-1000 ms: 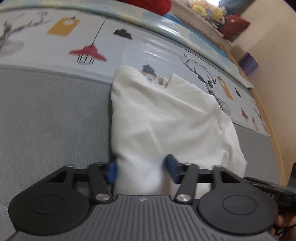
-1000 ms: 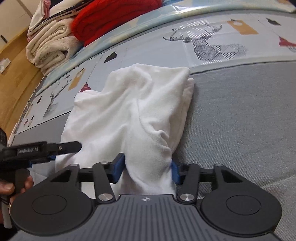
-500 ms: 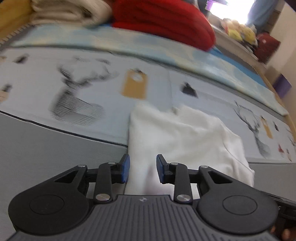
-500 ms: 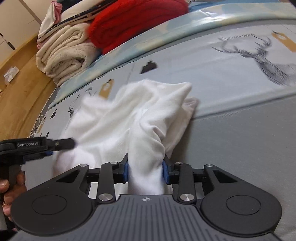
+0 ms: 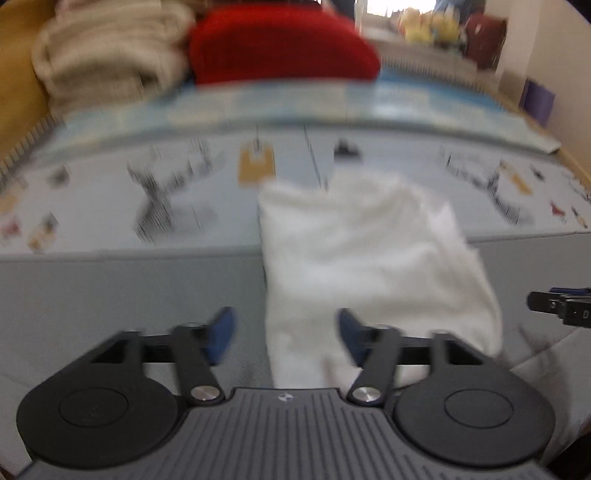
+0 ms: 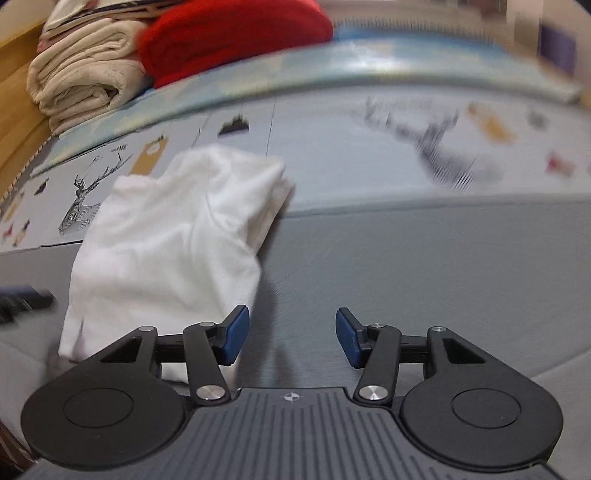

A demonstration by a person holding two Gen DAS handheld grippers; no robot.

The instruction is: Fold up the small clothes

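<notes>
Cloth (image 6: 166,236): plain white, no print. Mat (image 6: 424,280): grey near part; far part pale, printed with black line-drawn deer, mustard tags, small red and black motifs; light-blue band along far edge. Blanket (image 6: 85,74): beige. Bundle (image 6: 236,33): bright red. Fingers (image 6: 236,334): blue pads on black links; ribbed dark-grey body. Floor (image 6: 18,92): brown wood. Bin (image 5: 539,99): purple. Toys (image 5: 428,26): yellow, blurred.

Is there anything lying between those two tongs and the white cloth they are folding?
Nothing visible. The white cloth lies bare on the grey mat, right beside the open right tongs and partly between the open left tongs.
</notes>
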